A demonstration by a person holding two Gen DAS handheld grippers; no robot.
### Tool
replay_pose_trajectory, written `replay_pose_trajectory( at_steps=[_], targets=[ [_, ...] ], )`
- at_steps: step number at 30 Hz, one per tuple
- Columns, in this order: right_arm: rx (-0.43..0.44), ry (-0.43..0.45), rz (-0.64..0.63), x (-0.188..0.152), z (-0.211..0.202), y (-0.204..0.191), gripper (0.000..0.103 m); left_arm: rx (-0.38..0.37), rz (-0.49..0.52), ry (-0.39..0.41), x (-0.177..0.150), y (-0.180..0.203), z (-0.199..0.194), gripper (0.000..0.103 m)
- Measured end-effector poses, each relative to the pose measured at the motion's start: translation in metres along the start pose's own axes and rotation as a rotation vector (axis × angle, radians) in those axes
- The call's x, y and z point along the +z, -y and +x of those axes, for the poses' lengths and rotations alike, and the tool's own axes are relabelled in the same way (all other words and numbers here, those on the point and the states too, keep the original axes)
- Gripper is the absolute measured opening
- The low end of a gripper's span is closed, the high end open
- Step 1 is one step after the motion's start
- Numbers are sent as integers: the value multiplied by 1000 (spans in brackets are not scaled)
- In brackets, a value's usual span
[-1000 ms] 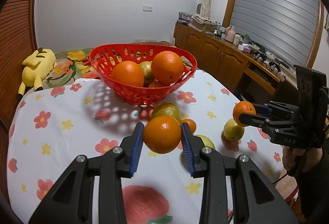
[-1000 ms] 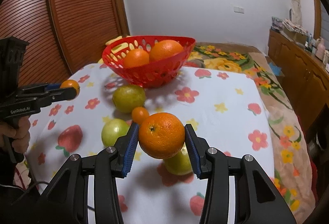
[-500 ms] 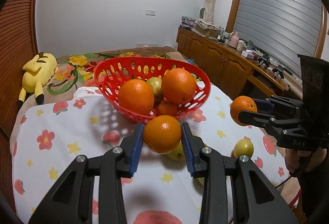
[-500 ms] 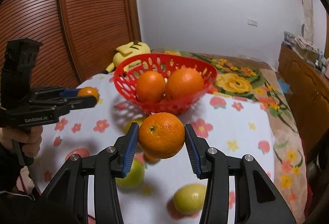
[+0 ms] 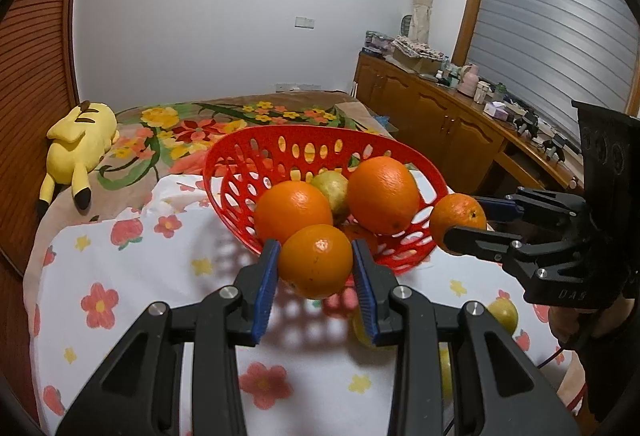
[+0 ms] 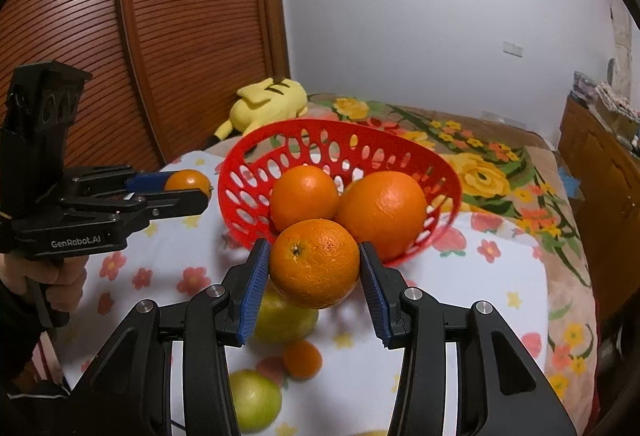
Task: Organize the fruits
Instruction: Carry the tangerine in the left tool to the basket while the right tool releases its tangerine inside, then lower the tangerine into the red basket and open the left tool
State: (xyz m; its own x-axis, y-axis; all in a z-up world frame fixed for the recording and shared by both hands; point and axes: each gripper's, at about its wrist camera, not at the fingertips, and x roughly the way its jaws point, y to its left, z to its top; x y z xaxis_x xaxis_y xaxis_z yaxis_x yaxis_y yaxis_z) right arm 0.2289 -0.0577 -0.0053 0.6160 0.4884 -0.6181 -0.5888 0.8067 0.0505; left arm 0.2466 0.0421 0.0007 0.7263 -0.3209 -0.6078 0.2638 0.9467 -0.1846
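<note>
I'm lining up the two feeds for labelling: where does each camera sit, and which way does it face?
Left wrist: on the left gripper, looking along its fingers at the red basket over a gripped orange; the right gripper and hand enter from the right.
Right wrist: on the right gripper, facing the basket over its own orange; the left gripper and hand enter from the left.
Shared: the basket, both grippers, the yellow plush.
</note>
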Motion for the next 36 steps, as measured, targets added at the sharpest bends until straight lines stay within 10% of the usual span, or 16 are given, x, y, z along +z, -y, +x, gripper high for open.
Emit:
replay_pose_trajectory(
  at_steps=[36],
  targets=[
    [40,-51,5,14,41,9,46,31,21,-50,42,-38,67,34]
  ],
)
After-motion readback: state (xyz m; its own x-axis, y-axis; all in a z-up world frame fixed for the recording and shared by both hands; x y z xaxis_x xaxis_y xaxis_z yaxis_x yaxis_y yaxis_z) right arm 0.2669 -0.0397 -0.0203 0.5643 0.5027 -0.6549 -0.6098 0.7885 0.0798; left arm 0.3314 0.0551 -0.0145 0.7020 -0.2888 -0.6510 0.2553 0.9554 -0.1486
